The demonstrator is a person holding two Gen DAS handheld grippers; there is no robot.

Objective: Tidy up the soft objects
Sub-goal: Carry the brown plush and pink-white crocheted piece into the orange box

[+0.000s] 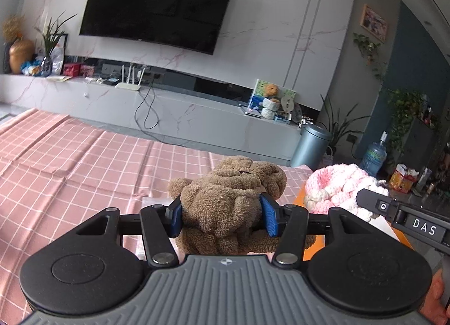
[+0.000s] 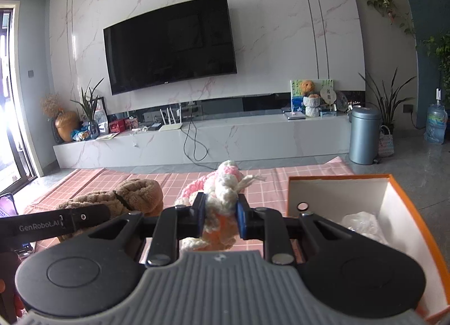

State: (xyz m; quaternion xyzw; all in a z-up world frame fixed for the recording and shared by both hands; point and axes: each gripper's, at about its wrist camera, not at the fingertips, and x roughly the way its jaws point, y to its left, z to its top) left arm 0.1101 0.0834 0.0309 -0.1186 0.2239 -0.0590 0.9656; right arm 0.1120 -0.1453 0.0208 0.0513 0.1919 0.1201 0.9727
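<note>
Pink checked cloth point(image 1: 70, 162) is spread on the surface, facing a wall-mounted TV point(image 2: 168, 43). An orange box point(image 2: 393, 198) holds crumpled plastic point(image 2: 362, 221). The brown plush point(image 1: 225, 198) is clamped in the left gripper point(image 1: 222, 212), lifted above the cloth; pink-white knit point(image 2: 222, 201) is clamped in the right gripper point(image 2: 220, 216), beside the box.

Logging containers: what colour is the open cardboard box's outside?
Orange, white inside; clearest in right wrist view.

The orange box point(image 2: 416, 229) runs off the right edge, its crumpled contents point(image 2: 362, 221) unclear.

Plush toy point(image 2: 123, 198) left of knitted item point(image 2: 222, 184), box point(image 2: 407, 212) right
</note>
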